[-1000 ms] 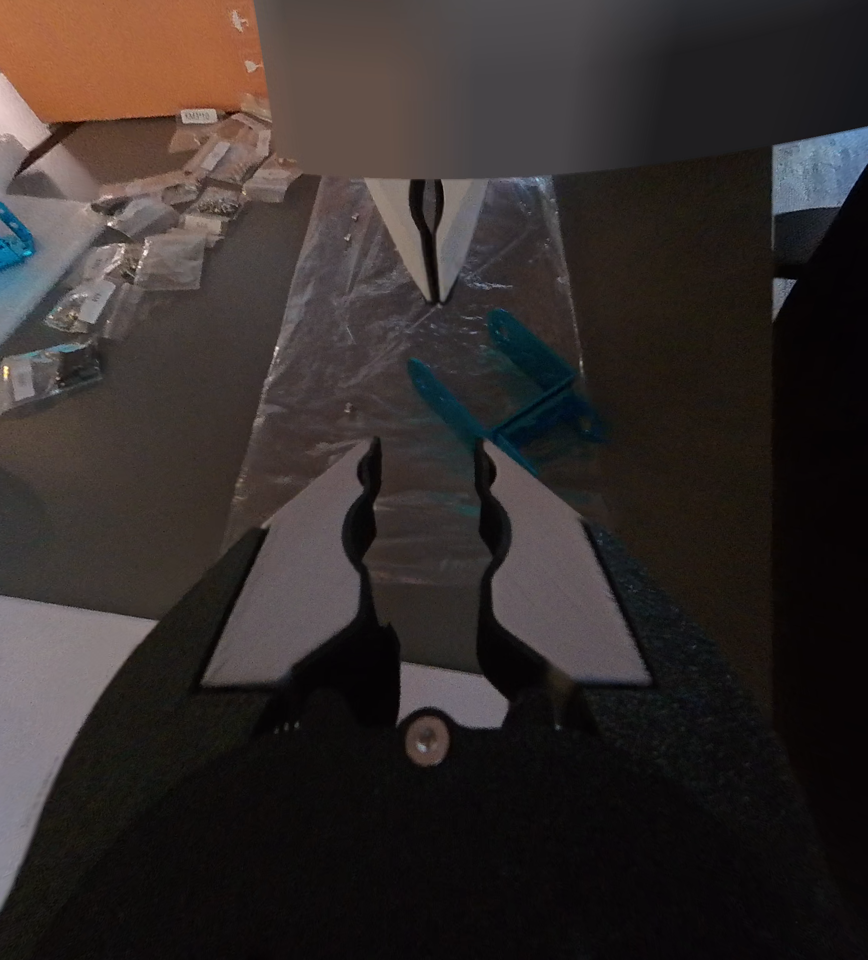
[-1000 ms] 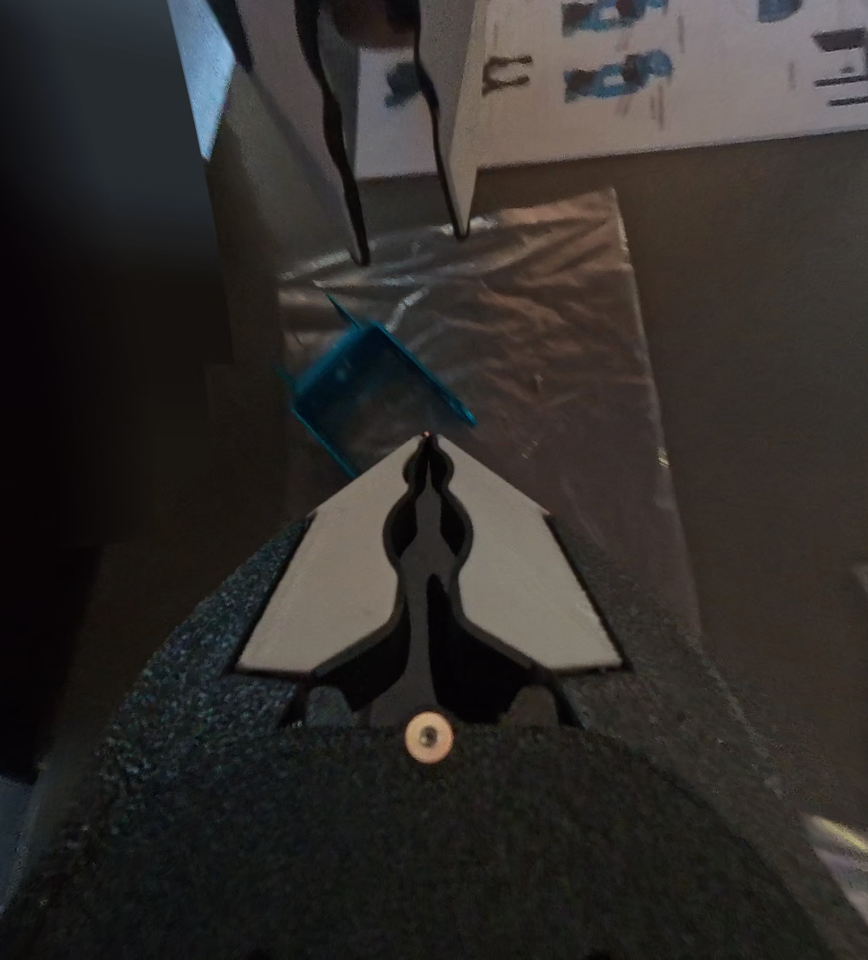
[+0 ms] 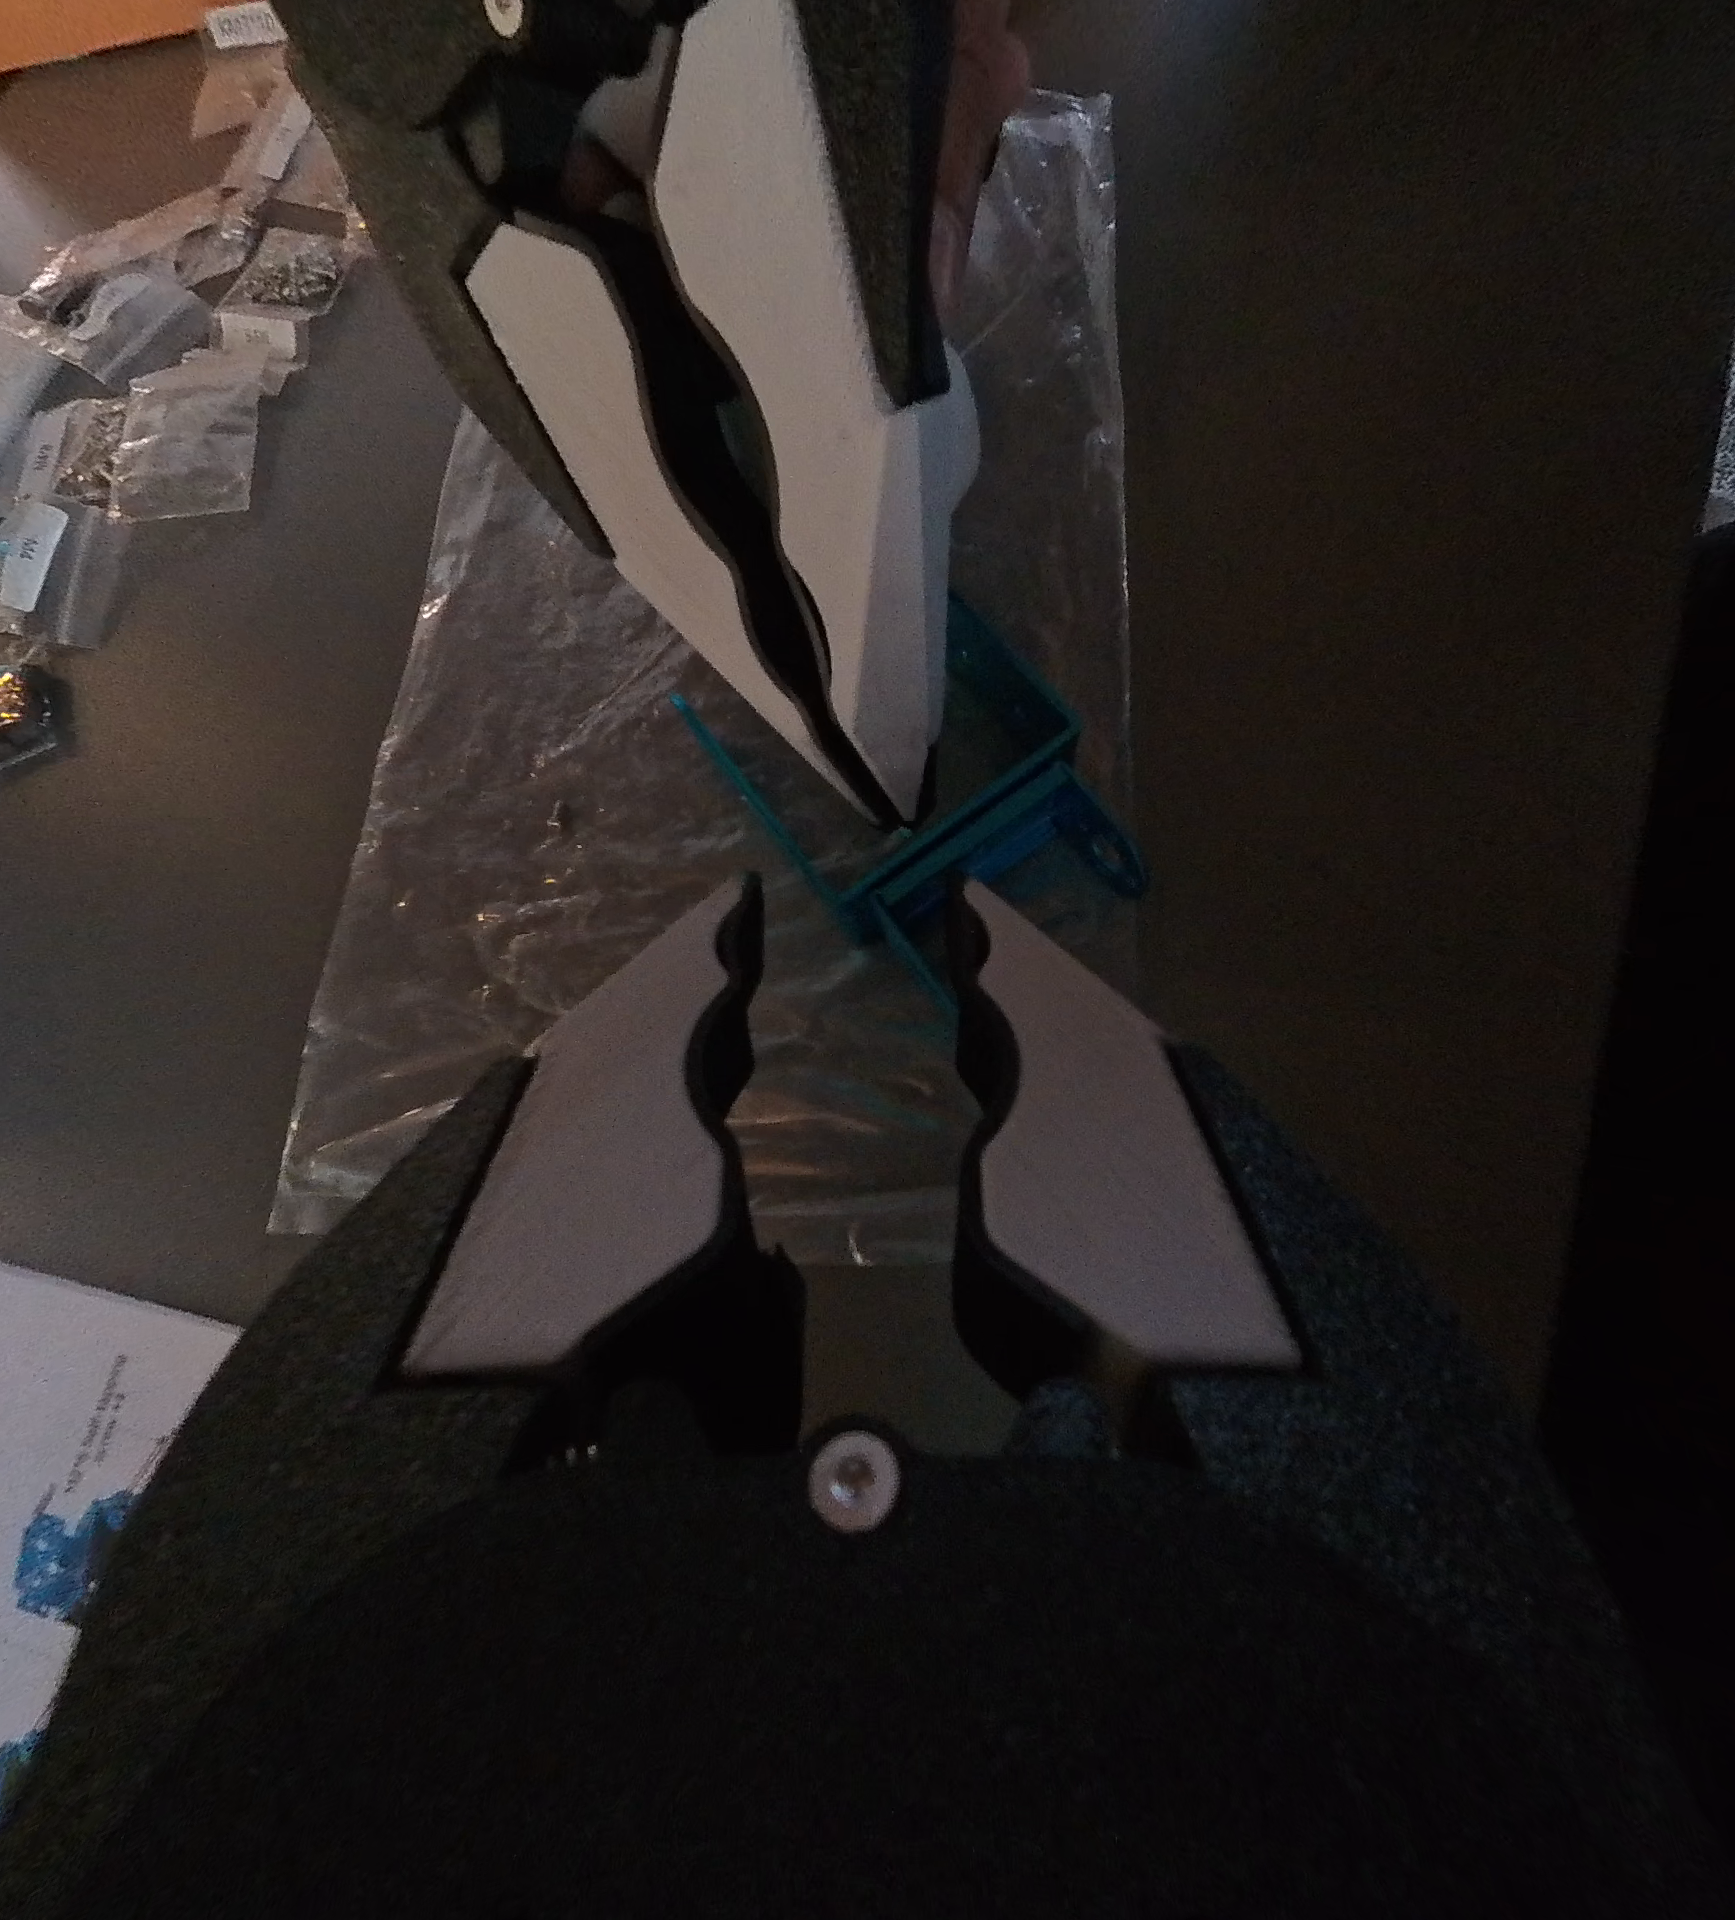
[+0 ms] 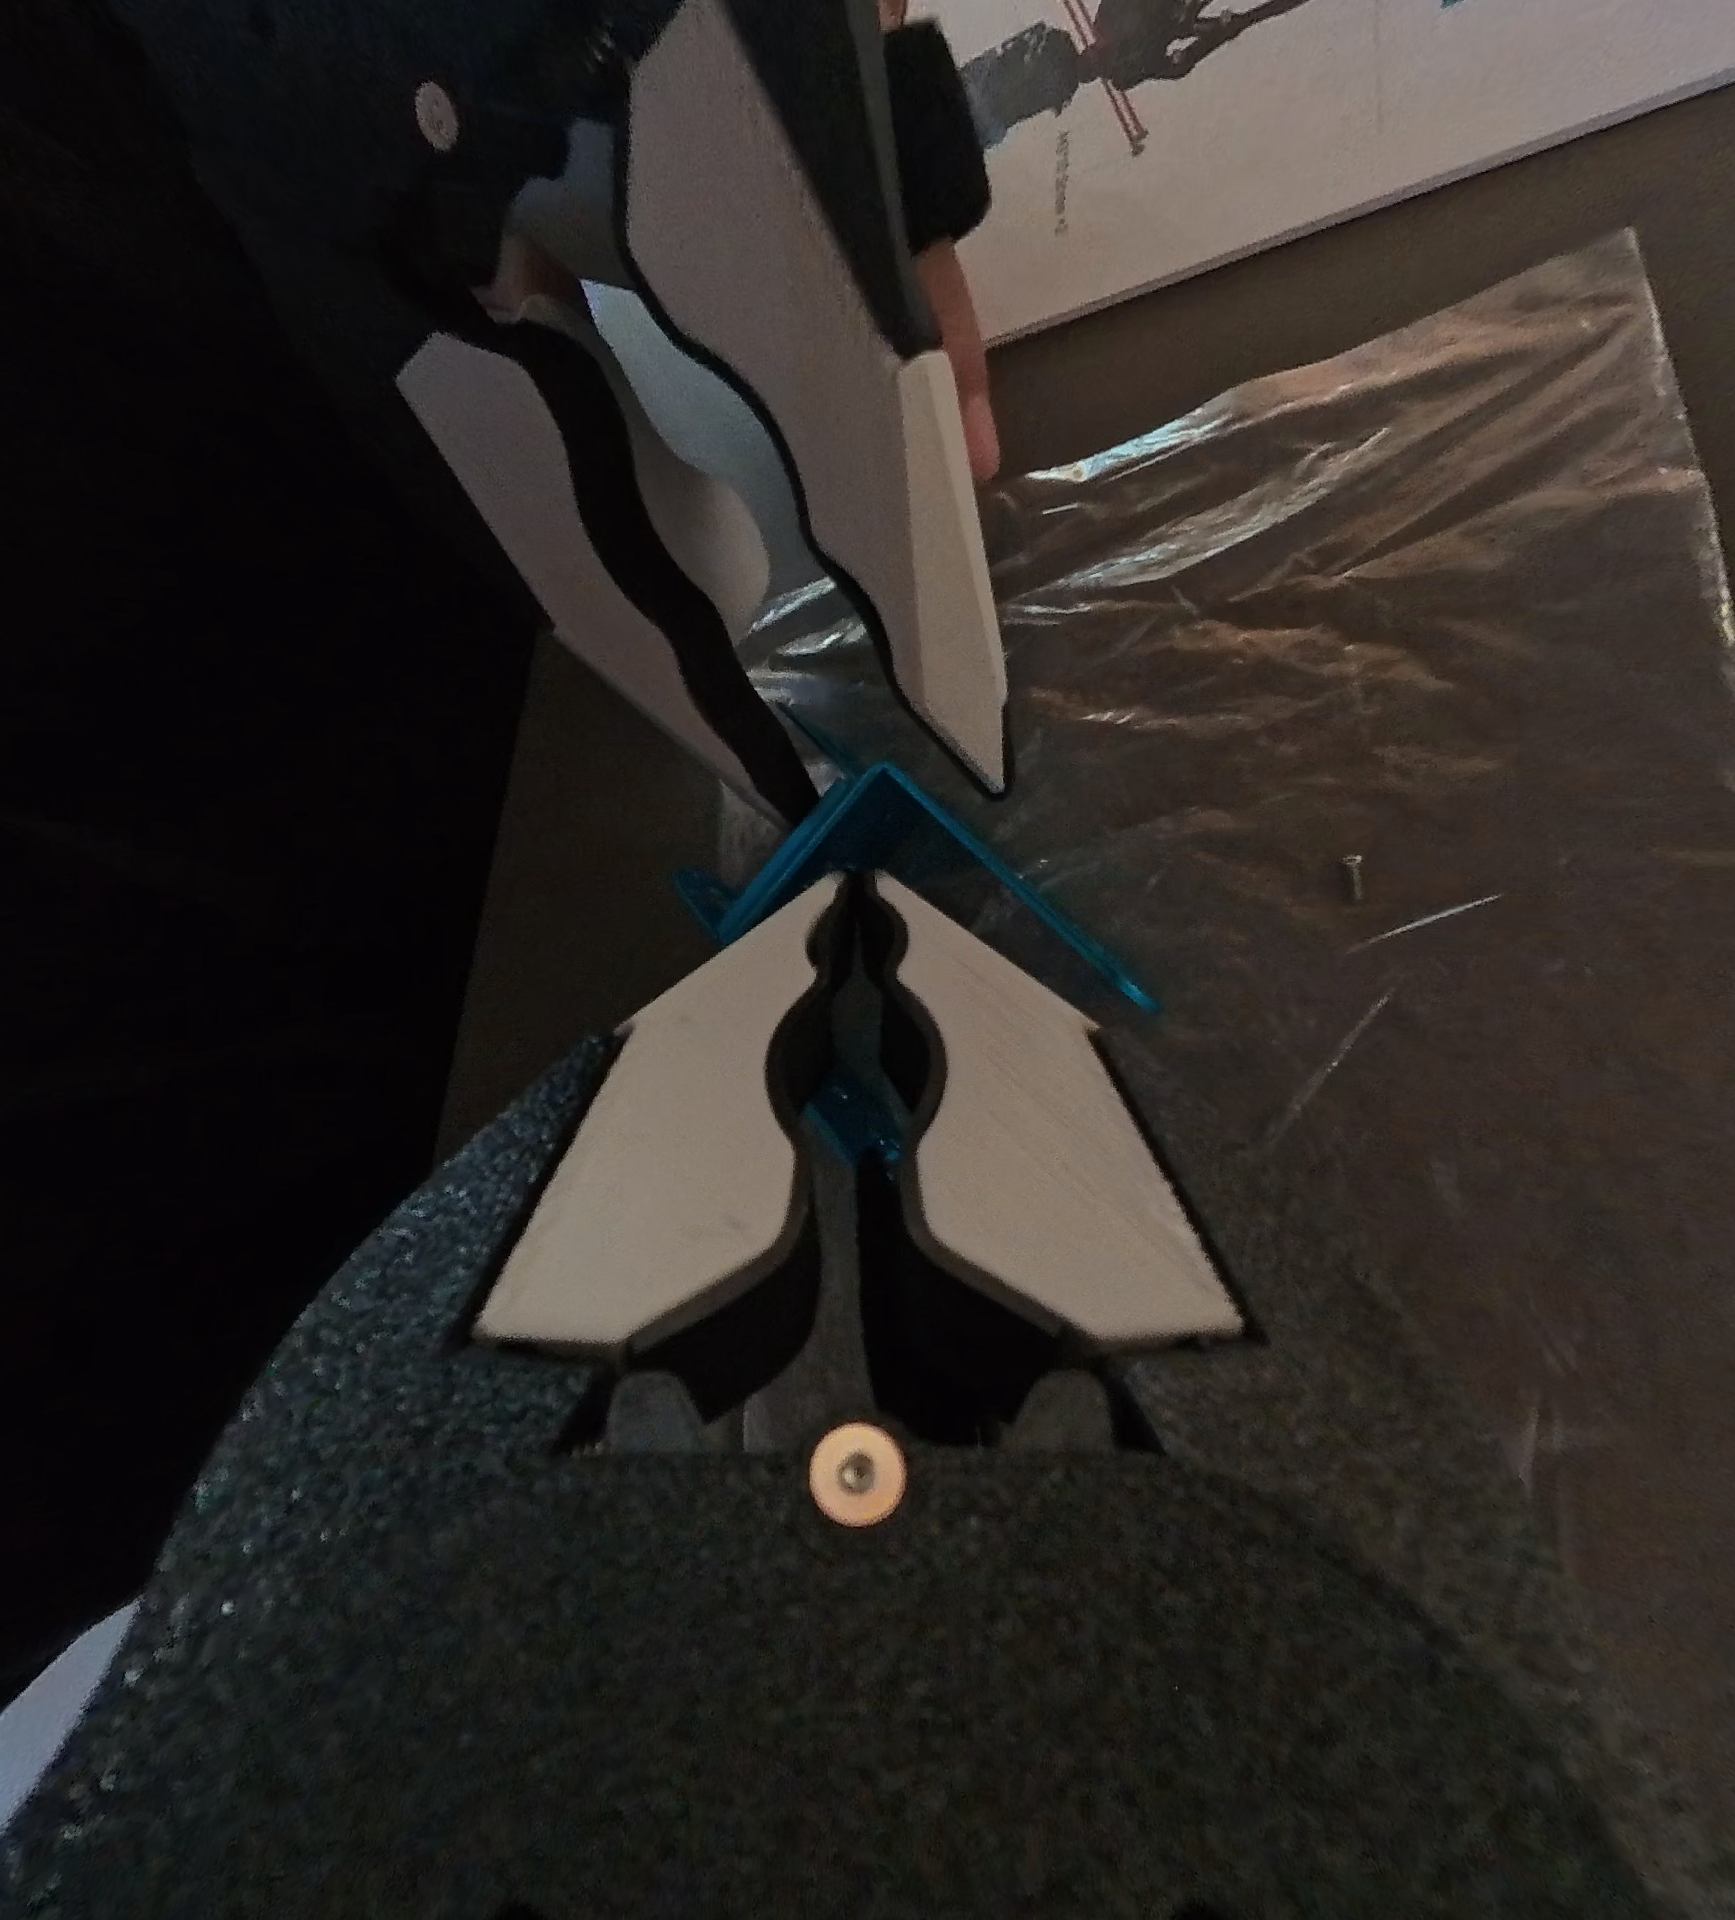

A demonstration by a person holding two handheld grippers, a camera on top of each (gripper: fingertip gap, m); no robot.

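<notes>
Two grippers meet tip to tip over one blue bracket (image 3: 998, 831).

In the left wrist view, the left gripper (image 3: 858, 899) is nearest, its fingers spread wide with nothing between the pads. The bracket sits just past the tips, at 12 to 1 o'clock. One thin plate of it, seen edge-on, runs from 10 o'clock down to 5 o'clock and ends inside the gap, close by the 3 o'clock finger. Whether it touches that finger I cannot tell. A cross piece leads off toward 2 o'clock.

Beyond it the right gripper (image 3: 894, 816) comes down from 12 o'clock, its tips pressed together on the bracket's upper edge.

The right wrist view bears this out. The right gripper (image 4: 863, 883) pinches the bracket (image 4: 904, 831), and blue metal shows in the narrow slot between its fingers. The part's broad face points to 12 o'clock and a long flange trails to 4 o'clock. The left gripper (image 4: 889, 800) stands spread just above, straddling the top corner.

So the right gripper has the part and the left is merely nearest.

Under both lies a clear plastic sheet (image 3: 530, 883) on the dark table (image 3: 115, 935), with a loose screw (image 4: 1349, 864) at 3 o'clock. Farther off are small bags (image 3: 167, 416) at 10 o'clock and paper (image 3: 11, 1455) at 8 o'clock.
</notes>
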